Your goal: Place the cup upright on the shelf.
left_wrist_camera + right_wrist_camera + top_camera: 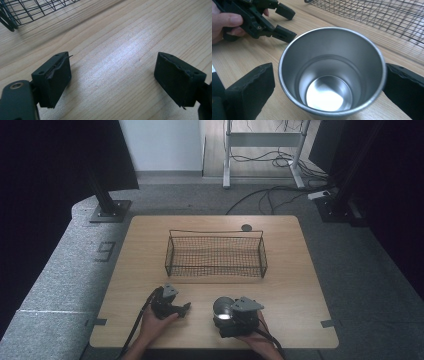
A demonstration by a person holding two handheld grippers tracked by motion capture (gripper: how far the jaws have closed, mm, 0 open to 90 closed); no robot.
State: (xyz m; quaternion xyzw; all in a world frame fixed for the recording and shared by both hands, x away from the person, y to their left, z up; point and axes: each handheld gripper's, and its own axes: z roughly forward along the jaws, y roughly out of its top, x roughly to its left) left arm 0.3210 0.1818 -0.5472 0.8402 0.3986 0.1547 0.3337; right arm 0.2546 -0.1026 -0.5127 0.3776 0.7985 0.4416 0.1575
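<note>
A shiny steel cup [332, 72] stands upright on the wooden table [295, 285], empty, near the front edge. My right gripper [329, 87] is open, one jaw on each side of the cup; a gap shows at the left jaw, and the right jaw sits close by the rim. In the high view the cup [223, 306] is just ahead of the right hand. My left gripper [112, 80] rests low over bare wood, open, with nothing between its jaws. It lies left of the cup, and the left gripper [284, 22] is held in a hand.
A black wire basket [215, 270] stands empty in the middle of the table, beyond both grippers. A small dark round disc [246, 227] sits at the far edge. Bare wood lies between the basket and the hands.
</note>
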